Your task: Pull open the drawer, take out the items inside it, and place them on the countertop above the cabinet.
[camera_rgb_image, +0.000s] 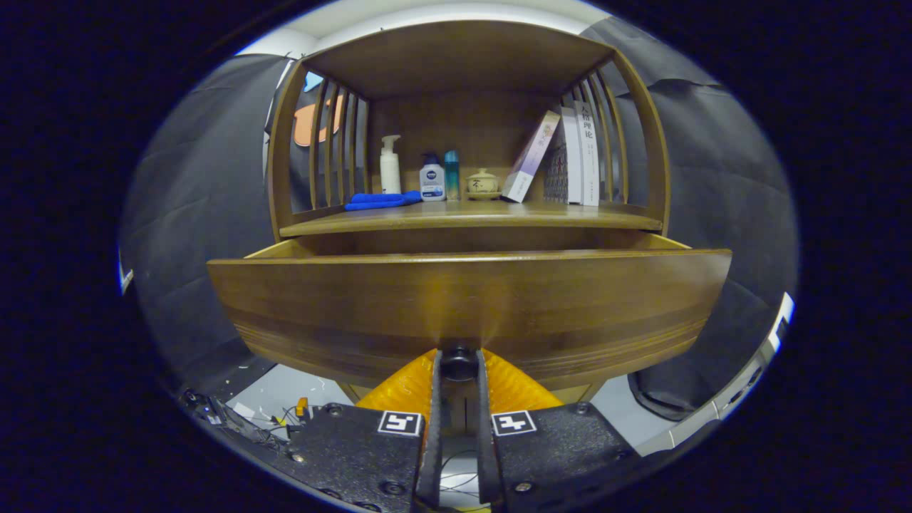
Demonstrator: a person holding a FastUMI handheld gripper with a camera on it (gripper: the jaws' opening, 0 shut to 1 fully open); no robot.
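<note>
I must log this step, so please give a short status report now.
Gripper shut on drawer knob. Drawer pulled partly out; contents hidden behind its front. Countertop already holds bottles, blue cloth, books.

The drawer [470, 306] front hides whatever lies inside; its knob [458, 362] is partly covered by the gripper [458, 370] fingers clamping it.

Two textured black finger mounts are being shown on the gripper [458, 363], each bearing a square black-and-white marker and round screws.
</note>
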